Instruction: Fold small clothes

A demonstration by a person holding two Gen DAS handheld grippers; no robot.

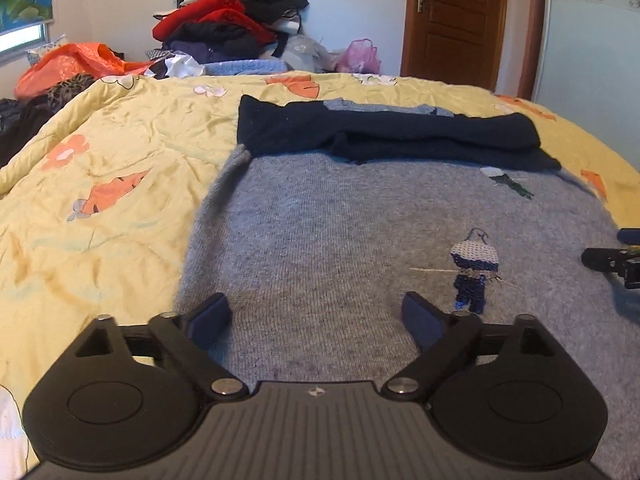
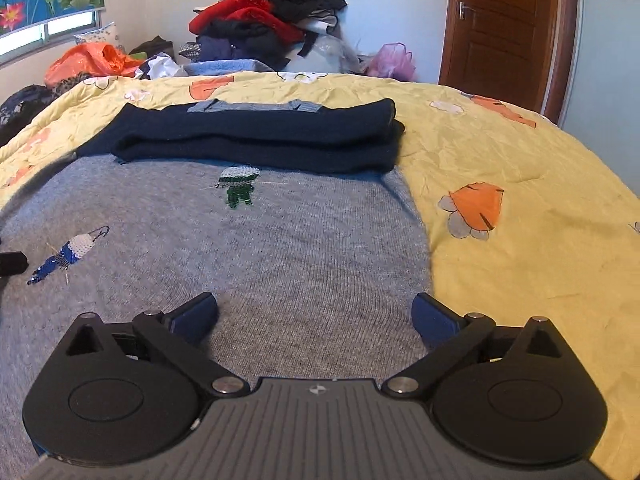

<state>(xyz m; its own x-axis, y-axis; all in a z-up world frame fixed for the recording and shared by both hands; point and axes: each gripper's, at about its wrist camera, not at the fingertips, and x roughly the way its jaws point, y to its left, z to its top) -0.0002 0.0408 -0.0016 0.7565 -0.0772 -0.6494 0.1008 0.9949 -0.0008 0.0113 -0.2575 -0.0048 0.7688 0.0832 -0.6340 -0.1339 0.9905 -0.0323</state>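
Note:
A small grey knit sweater [image 1: 340, 232] lies flat on the bed, with little embroidered figures on it. Its dark navy sleeves [image 1: 384, 136] are folded across the far upper part. It also shows in the right wrist view [image 2: 260, 248], sleeves [image 2: 256, 136] folded the same way. My left gripper [image 1: 316, 320] is open, low over the sweater's near left part. My right gripper [image 2: 314, 316] is open, low over the sweater's near right part. The right gripper's tip shows at the right edge of the left wrist view [image 1: 616, 260].
A yellow quilt [image 1: 104, 184] with orange flower prints covers the bed [image 2: 520, 184]. A tall pile of red and black clothes [image 1: 232, 20] and an orange plastic bag [image 1: 68, 64] stand beyond the far edge. A brown door [image 1: 456, 16] is at the back right.

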